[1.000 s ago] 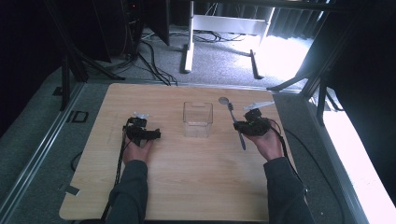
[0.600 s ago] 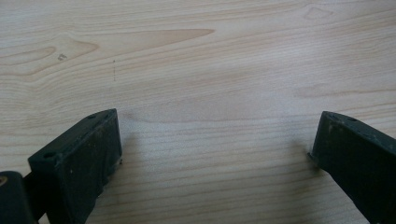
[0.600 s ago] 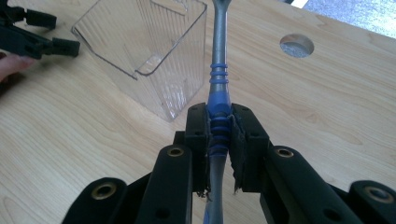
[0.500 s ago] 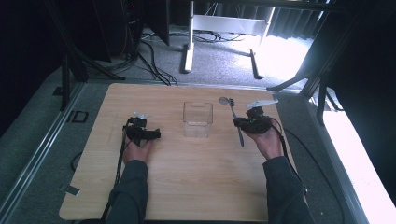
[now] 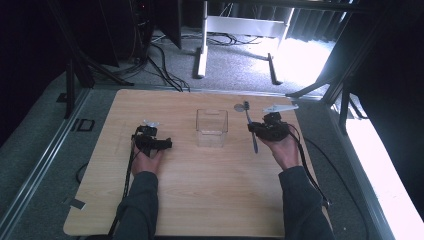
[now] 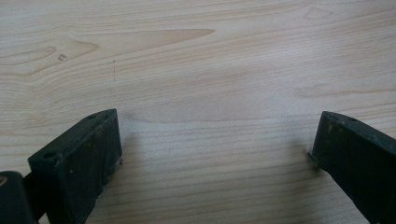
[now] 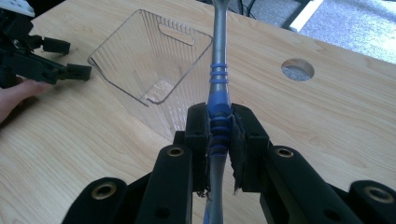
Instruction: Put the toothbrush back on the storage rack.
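A metal utensil with a blue ribbed handle (image 5: 252, 139) is held just above the wooden table (image 5: 200, 200), right of a clear plastic container (image 5: 211, 128). My right gripper (image 5: 253, 128) is shut on the utensil's blue handle (image 7: 218, 88), and the metal shaft runs up out of the right gripper view. The container (image 7: 149, 60) stands just beyond the jaws, to the left. My left gripper (image 5: 166, 145) rests on the table left of the container, open, its jaws wide apart over bare wood (image 6: 215, 154). It also shows far off in the right gripper view (image 7: 77, 58).
A round hole (image 5: 239, 107) pierces the table top behind the utensil, also seen at the right of the right gripper view (image 7: 297, 69). Cables and a white frame (image 5: 240, 25) lie on the floor beyond the far edge. Dark stands flank the table.
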